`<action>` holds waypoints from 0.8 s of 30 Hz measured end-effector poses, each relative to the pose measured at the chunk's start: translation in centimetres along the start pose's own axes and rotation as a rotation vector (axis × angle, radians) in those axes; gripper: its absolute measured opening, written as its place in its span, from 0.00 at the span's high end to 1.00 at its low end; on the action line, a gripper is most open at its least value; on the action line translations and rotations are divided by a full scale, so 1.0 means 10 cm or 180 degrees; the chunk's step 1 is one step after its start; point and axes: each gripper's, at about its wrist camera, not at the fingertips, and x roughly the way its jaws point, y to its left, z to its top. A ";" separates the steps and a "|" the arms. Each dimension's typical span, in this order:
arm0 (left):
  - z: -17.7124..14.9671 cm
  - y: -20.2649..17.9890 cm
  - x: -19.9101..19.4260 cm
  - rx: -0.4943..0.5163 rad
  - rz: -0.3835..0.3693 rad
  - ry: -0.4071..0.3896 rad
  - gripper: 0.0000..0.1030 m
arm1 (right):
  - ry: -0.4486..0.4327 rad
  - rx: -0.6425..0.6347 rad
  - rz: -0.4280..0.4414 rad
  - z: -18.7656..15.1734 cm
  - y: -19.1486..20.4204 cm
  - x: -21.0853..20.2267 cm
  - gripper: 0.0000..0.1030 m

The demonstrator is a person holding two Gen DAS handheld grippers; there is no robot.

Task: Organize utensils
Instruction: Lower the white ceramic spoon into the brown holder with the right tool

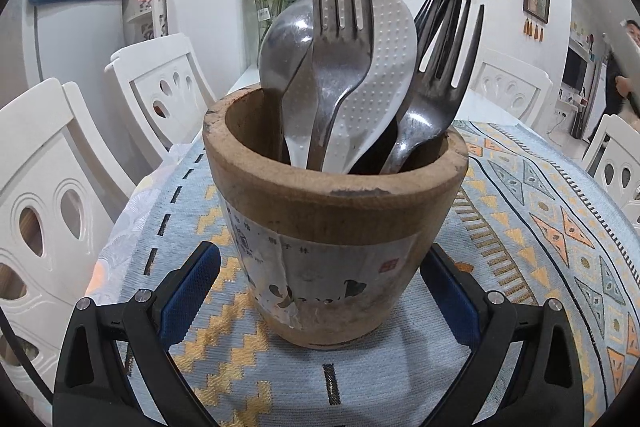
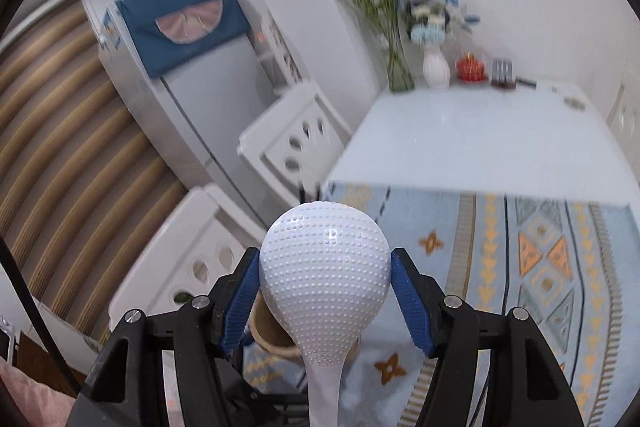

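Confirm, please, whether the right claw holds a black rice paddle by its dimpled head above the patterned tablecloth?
The rice paddle is white, not black; the right wrist view shows it. The right claw does hold its dimpled head above the patterned tablecloth.

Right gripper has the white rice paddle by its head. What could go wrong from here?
1. The right gripper pinches the white dimpled plastic rice paddle only at the rounded edges of its head, so it may pivot or slip.
2. The brown wooden utensil cup is crowded with upright metal forks, which could snag a utensil passing in or out. The left gripper flanks the cup, but a firm clamp isn't evident, so the cup might tip.
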 end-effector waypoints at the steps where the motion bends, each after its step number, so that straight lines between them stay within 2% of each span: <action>1: 0.00 0.00 0.00 -0.0002 -0.0002 0.0000 0.02 | -0.0070 -0.0021 0.0010 0.07 0.04 -0.07 0.39; 9: 0.01 0.01 0.01 -0.0006 -0.0008 -0.0003 0.02 | -0.0458 -0.0121 0.0268 0.40 0.38 -0.45 0.39; 14: 0.01 0.02 0.01 -0.0007 -0.0010 -0.0009 0.03 | -0.0577 -0.0209 0.0430 0.47 0.57 -0.46 0.39; 20: 0.02 0.05 0.01 -0.0033 -0.0038 -0.0022 0.02 | -0.0816 -0.0410 0.0313 0.49 0.81 -0.10 0.39; 24: 0.03 0.09 0.02 -0.0061 -0.0073 -0.0030 0.02 | -0.0912 -0.0570 0.0048 0.32 0.94 0.19 0.39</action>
